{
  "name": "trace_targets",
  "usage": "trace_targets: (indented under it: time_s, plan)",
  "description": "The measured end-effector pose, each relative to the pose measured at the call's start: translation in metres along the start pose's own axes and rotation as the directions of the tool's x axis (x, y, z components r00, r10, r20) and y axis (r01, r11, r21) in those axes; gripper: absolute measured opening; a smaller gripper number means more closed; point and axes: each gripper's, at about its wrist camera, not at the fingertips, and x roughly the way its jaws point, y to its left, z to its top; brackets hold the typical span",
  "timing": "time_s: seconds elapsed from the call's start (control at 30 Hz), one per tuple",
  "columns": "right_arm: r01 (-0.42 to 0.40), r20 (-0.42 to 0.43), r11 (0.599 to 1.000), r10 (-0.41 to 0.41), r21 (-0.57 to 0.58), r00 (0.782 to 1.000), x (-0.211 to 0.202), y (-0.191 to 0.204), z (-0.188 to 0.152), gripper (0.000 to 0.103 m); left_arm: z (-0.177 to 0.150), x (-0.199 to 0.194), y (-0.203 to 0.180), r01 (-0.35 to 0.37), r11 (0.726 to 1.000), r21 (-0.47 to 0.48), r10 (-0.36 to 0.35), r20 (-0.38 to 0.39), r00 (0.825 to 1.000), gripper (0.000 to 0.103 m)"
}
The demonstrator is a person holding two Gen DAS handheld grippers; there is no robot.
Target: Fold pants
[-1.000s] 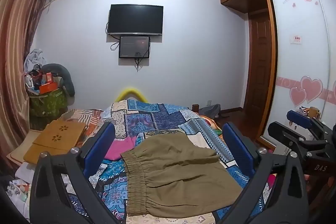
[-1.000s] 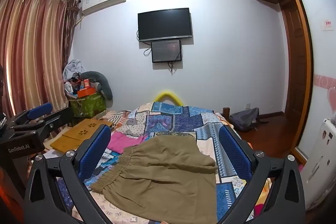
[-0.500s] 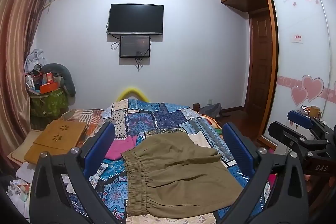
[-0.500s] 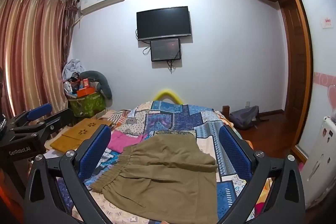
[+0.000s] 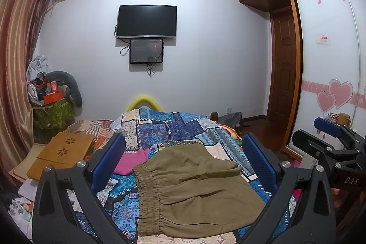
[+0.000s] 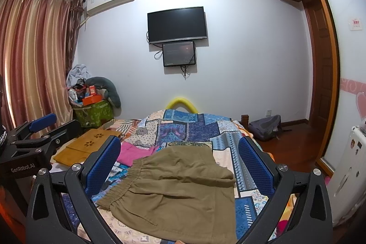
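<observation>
On your far left, a flat wooden lap tray with flower cut-outs (image 5: 65, 150) lies off the bed's left edge. Your left hand-held gripper (image 5: 183, 161) is released, its blue-padded fingers (image 5: 108, 160) spread wide above the bed with nothing between them. A crumpled pink garment (image 5: 130, 161) sits on the patchwork quilt in blues and creams (image 5: 169, 127), just left of the olive-brown elastic-waist pants (image 5: 194, 189). The pants lie folded near the bed's near edge, waistband facing left, touching neither gripper. Your right hand-held gripper (image 6: 179, 162) is likewise released and empty, hanging over the same pants (image 6: 178, 189). Beyond the bed's right edge, a grey backpack (image 6: 265, 127) rests on the wooden floor.
</observation>
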Motion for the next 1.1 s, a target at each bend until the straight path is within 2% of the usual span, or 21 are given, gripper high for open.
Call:
trace_targets:
  time_s: [1.1]
  plan:
    - [0.009, -0.006, 1.000, -0.009, -0.006, 1.000, 0.0012, -0.0003, -0.0004, 0.102, -0.0001, -0.0020, 0.0012, -0.009, 1.000, 0.006, 0.008, 0.004, 1.000, 0.103]
